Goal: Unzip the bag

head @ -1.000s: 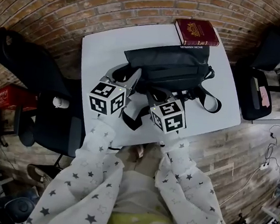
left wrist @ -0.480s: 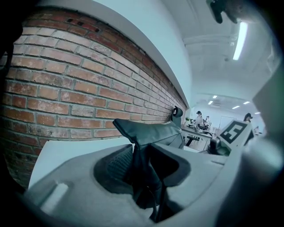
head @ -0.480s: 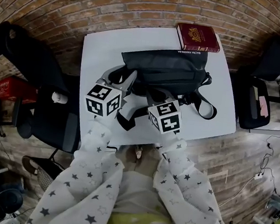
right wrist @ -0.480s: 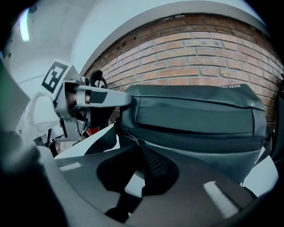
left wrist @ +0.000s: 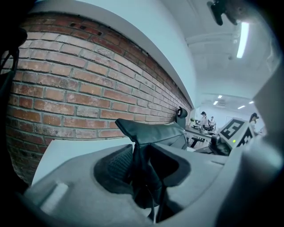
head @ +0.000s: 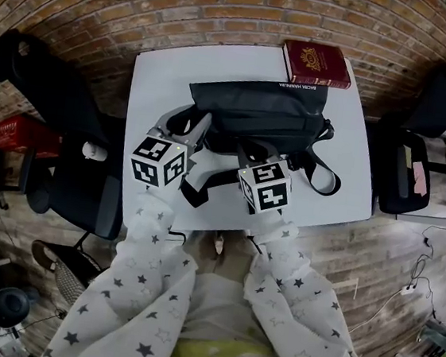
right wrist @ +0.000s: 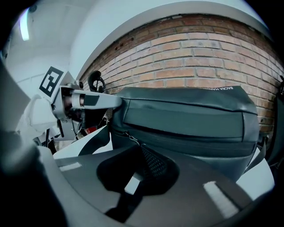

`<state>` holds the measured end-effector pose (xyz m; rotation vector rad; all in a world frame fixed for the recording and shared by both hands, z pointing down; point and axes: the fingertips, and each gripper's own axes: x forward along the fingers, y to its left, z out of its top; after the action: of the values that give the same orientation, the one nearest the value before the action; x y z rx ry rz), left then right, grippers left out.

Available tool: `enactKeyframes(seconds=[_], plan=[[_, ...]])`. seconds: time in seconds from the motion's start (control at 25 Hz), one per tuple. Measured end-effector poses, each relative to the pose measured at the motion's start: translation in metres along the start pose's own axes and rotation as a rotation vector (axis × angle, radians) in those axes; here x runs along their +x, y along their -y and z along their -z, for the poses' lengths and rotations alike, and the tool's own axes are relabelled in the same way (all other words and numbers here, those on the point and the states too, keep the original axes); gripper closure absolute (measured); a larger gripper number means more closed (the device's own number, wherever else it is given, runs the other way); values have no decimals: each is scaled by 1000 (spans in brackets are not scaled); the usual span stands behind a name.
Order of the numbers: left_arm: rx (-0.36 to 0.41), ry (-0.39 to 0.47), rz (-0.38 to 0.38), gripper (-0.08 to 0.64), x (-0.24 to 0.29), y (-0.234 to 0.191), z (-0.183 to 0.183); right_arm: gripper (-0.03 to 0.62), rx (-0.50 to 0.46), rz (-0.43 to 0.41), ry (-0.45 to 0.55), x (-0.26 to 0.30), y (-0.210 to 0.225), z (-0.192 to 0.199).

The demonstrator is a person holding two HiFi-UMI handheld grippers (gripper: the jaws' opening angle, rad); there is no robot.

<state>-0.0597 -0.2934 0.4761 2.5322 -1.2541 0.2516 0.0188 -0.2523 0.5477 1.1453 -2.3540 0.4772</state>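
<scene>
Right gripper [right wrist: 141, 153]: jaws almost together, pinching the pull [right wrist: 131, 137] at their tips.
Left gripper [left wrist: 143, 170]: jaws partly apart, clamped on a fold of the bag's [right wrist: 186, 119] end.
Bag: on the table [head: 161, 87], directly ahead of both jaws; zip [right wrist: 186, 133] runs to the right of the right jaws.
Method (judgement): draw the pull along the zip line; left grip tensions the fabric the opposite way.
Risk: the small pull may slip out.

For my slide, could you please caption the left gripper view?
Left gripper clamps one end of the black bag, brick wall behind.
</scene>
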Motion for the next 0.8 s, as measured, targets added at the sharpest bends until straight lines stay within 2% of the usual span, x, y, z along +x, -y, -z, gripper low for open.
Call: enactKeyframes(seconds=[0.8], plan=[[-26,25,-106,439,-8,-15,1,575,28,84,10,-21,40,3]])
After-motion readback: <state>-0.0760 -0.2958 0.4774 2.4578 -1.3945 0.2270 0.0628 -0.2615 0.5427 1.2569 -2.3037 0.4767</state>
